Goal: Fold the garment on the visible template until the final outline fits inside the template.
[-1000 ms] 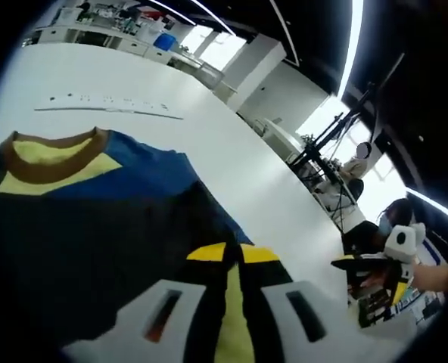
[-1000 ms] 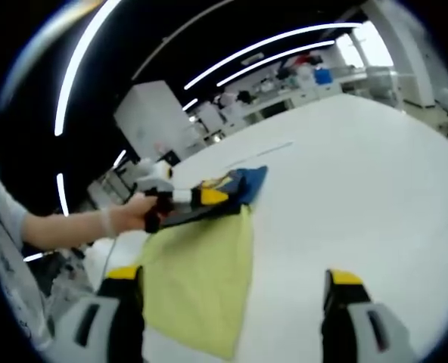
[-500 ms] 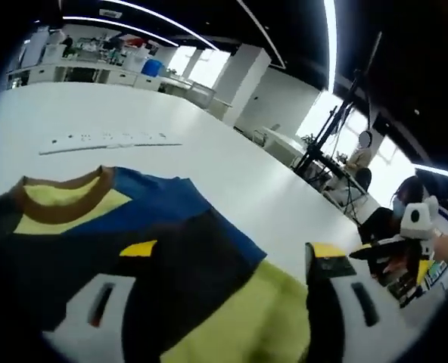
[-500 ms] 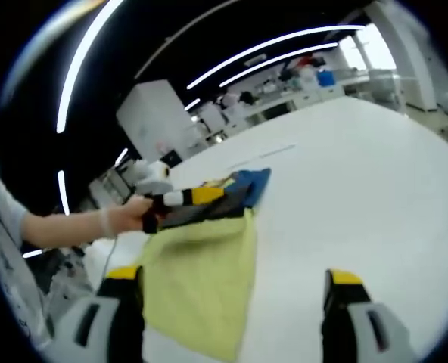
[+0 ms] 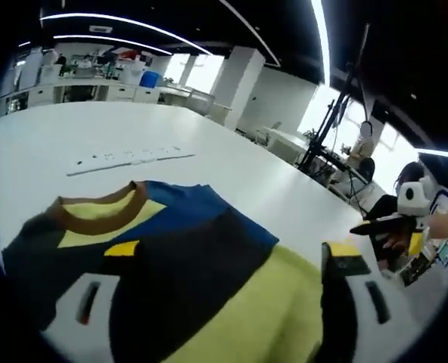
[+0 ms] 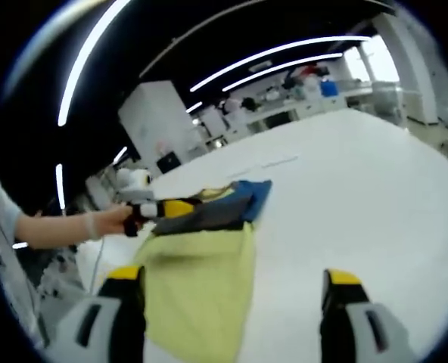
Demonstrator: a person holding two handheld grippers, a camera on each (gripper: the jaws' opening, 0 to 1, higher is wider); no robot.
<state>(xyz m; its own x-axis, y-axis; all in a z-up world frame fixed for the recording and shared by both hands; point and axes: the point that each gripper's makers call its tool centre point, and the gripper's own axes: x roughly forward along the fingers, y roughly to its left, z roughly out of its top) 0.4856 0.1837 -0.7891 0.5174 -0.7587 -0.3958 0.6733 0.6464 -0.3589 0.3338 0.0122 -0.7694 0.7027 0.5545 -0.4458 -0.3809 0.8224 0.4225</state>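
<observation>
on the white tabletop (image 5: pixel 231 162) lies the garment (image 5: pixel 171 249), a shirt with a brown collar, a blue shoulder band, a dark middle and a yellow-green lower part, spread flat in the left gripper view. between the jaws of the left hand-held gripper (image 5: pixel 224 291) the dark and yellow-green cloth passes; the jaws stand wide apart, one over the dark cloth at the lower left, the other at the lower right edge of the yellow-green part, and they grip nothing. beyond the collar a pale strip (image 5: pixel 129 157) with small dark marks lies on the tabletop, well apart from the shirt. at the right edge of that view the right hand-held gripper (image 5: pixel 394 231) appears, held by a hand, away from the garment

in the right gripper view the right hand-held gripper (image 6: pixel 228 314) has its jaws wide apart over the tabletop (image 6: pixel 360 204), holding nothing; its left jaw is at the near edge of the yellow-green cloth of the garment (image 6: pixel 201 257). the left hand-held gripper (image 6: pixel 160 210) shows at the far side of the garment, over the dark part, held by a hand (image 6: pixel 110 221) with a bare forearm. desks and white pillars stand in the background under long ceiling lights
</observation>
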